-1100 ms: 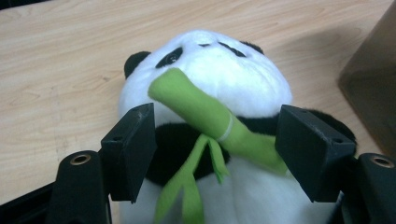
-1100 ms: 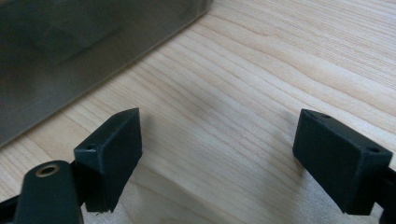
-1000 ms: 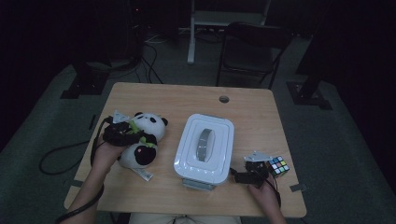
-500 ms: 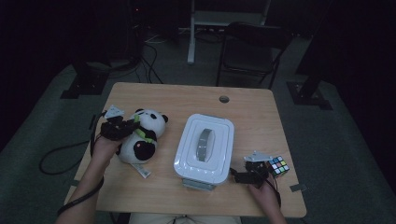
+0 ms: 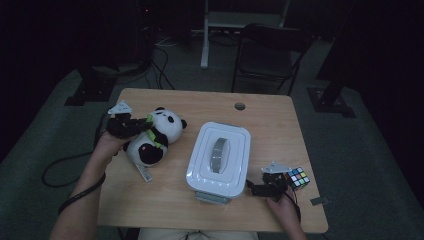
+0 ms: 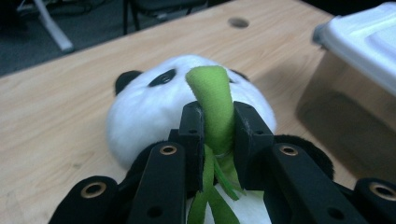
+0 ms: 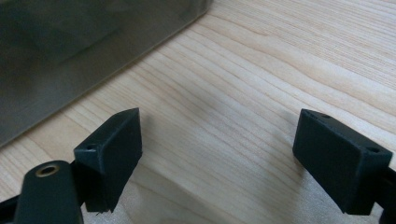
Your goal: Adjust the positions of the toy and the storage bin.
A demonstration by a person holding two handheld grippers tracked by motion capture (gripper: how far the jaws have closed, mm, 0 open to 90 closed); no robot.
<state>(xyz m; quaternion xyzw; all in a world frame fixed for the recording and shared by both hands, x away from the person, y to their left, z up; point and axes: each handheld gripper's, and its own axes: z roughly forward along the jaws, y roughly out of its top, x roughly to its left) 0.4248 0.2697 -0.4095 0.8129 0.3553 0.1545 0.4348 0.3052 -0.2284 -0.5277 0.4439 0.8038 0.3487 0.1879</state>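
Note:
A black-and-white panda plush [image 5: 159, 131] lies on the left half of the wooden table [image 5: 165, 200]. My left gripper [image 5: 145, 123] comes at it from the left. Its jaws have just been closing and now pinch the plush's green cloth strip [image 6: 212, 88], in front of the white head [image 6: 149, 105]. My right gripper [image 5: 252, 189] rests near the front right of the table, pointing at the white lidded container [image 5: 218, 156]. In the right gripper view it [image 7: 219, 140] stands open over bare wood with nothing between the fingers.
A colourful puzzle cube [image 5: 298, 178] sits just right of my right hand. The container's wall [image 6: 359, 51] is close on the panda's right. A small white tag [image 5: 146, 174] lies in front of the plush. A cable hole [image 5: 240, 106] marks the far edge; a chair [image 5: 272, 50] stands beyond.
My left gripper has closed on the panda's green strip and moved away from the person, pulling the plush along with it. The right gripper has stayed put.

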